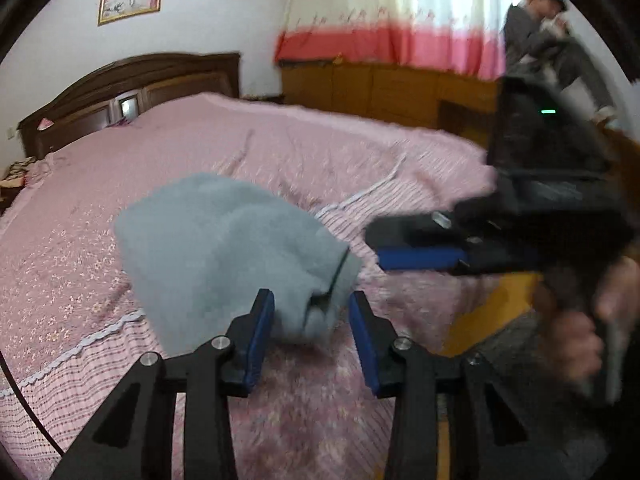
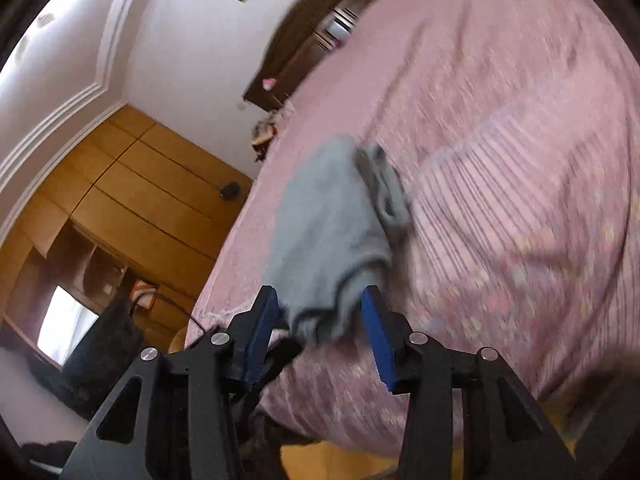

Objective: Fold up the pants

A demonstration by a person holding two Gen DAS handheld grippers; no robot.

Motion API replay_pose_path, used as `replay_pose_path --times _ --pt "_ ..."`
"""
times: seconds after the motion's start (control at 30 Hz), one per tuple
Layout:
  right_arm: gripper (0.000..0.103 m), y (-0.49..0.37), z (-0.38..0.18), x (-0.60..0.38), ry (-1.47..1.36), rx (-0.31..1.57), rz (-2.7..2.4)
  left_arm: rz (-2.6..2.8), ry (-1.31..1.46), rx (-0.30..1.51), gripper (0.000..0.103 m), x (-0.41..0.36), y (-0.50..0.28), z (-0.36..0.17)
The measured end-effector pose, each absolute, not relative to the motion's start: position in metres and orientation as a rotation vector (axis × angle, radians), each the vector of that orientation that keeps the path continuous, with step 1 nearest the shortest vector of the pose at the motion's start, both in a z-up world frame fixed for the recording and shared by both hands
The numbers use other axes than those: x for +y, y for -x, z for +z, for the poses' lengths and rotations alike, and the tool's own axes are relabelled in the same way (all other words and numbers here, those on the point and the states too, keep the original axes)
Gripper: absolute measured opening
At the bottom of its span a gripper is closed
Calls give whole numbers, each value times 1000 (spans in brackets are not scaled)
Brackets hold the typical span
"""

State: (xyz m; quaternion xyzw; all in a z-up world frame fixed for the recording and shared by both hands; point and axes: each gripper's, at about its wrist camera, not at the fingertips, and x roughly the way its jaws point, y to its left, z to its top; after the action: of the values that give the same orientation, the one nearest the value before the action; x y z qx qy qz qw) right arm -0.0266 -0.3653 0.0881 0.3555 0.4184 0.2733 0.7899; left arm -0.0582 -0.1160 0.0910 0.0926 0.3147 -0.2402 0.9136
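The grey pants (image 1: 224, 252) lie folded in a compact bundle on the pink bedspread (image 1: 120, 168). My left gripper (image 1: 312, 320) is open, its blue pads on either side of the bundle's near end, not closed on it. The right gripper (image 1: 416, 258) shows in the left wrist view at the right, held by a hand, just right of the bundle. In the right wrist view the pants (image 2: 332, 232) lie on the bedspread (image 2: 520, 160), and my right gripper (image 2: 320, 320) is open with the bundle's near edge between its pads.
A dark wooden headboard (image 1: 120, 88) stands at the far end of the bed. Wooden cabinets (image 1: 380, 88) and a pink curtain (image 1: 392, 16) are behind the bed. A person (image 1: 552, 36) sits at the far right. A wooden wardrobe (image 2: 120, 200) stands left of the bed.
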Motion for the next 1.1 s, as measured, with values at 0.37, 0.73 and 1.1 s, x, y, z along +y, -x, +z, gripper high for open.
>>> replay_pose_path --times 0.37,0.73,1.1 --pt "3 7 54 -352 -898 878 692 -495 -179 614 4 -125 45 109" --pt "36 -6 67 -361 -888 881 612 -603 -163 718 10 -113 28 74" --pt "29 -38 34 -326 -1102 904 703 -549 210 709 25 -24 -10 90"
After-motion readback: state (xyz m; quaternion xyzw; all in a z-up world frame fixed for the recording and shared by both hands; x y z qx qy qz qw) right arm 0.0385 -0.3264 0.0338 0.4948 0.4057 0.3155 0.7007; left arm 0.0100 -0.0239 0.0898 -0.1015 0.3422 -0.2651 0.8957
